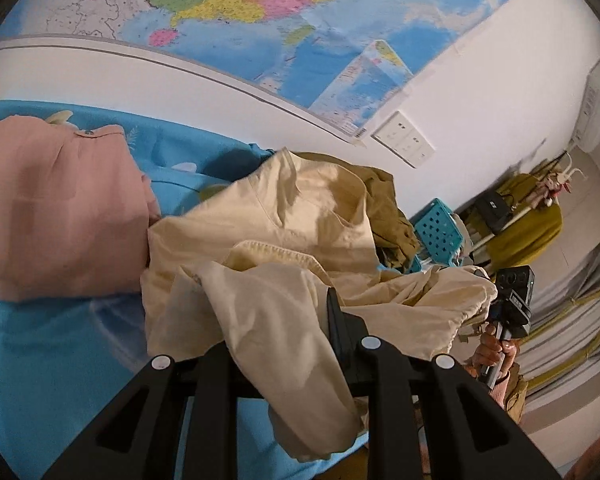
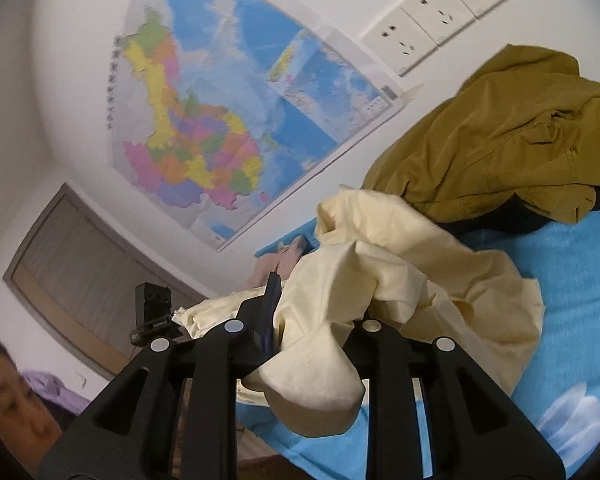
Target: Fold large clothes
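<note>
In the left wrist view, the cream garment [image 1: 268,216] is seen lying crumpled on the blue sheet [image 1: 40,344] of the bed, with a fold of it drawn up into the left gripper [image 1: 284,320]; the jaws are pressed together on that fold, and loose cloth hangs down over the gripper's frame. A pink garment [image 1: 56,208] is laid on the sheet just beside the cream one, toward the wall edge of the bed, and an olive garment [image 1: 384,200] is heaped behind the cream one. The right gripper [image 1: 512,300] is seen at the far end of the cream cloth, held in a hand [image 1: 494,352]. A map [image 1: 260,12] is fixed to the wall above the bed. In the right wrist view, another fold of the cream garment [image 2: 380,264] is pinched between the jaws of the right gripper [image 2: 300,320], and the rest is spread over the blue sheet [image 2: 580,280]. The olive garment [image 2: 500,136] is piled against the wall, touching the cream one.
</note>
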`<state>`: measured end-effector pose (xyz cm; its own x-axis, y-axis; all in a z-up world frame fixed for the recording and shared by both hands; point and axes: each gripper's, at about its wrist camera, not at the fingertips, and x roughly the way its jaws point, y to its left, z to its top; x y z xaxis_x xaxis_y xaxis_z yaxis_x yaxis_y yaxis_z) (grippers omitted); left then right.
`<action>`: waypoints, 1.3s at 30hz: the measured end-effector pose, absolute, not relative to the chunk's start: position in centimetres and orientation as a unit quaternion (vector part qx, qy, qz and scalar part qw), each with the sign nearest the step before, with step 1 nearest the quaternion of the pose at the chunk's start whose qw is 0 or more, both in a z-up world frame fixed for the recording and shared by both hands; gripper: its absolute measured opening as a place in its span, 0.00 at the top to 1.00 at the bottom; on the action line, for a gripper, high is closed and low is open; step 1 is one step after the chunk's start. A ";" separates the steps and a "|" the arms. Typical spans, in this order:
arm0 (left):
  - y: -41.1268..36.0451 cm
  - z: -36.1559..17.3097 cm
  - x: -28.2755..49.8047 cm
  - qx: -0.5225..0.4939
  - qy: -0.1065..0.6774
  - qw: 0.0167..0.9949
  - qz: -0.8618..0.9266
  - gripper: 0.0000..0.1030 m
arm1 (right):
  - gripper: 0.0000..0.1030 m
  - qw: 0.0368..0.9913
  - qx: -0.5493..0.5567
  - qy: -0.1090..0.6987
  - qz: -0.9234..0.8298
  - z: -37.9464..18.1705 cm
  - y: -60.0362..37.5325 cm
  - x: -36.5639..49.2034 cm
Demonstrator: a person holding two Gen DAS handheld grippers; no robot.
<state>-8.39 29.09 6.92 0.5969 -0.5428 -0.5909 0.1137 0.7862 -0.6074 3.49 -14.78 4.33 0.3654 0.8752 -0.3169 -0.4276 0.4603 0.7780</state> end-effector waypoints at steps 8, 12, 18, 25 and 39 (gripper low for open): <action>29.7 6.5 -3.5 -0.266 0.431 0.847 -0.163 0.80 | 0.78 0.771 0.298 0.399 0.396 3.7 -13.6 8.3; 30.1 6.1 -1.1 -0.268 0.441 0.843 -0.153 0.80 | 0.77 0.770 0.302 0.409 0.386 3.3 -13.1 10.1; 30.6 4.6 2.5 -0.276 0.463 0.833 -0.126 0.79 | 0.76 0.767 0.312 0.431 0.359 2.0 -12.5 13.0; 31.1 2.0 6.0 -0.278 0.485 0.824 -0.095 0.79 | 0.70 0.765 0.314 0.445 0.343 0.9 -11.8 15.4; 31.8 -2.5 10.8 -0.297 0.522 0.796 -0.069 0.77 | 0.06 0.834 0.192 0.340 0.390 5.2 -9.6 9.3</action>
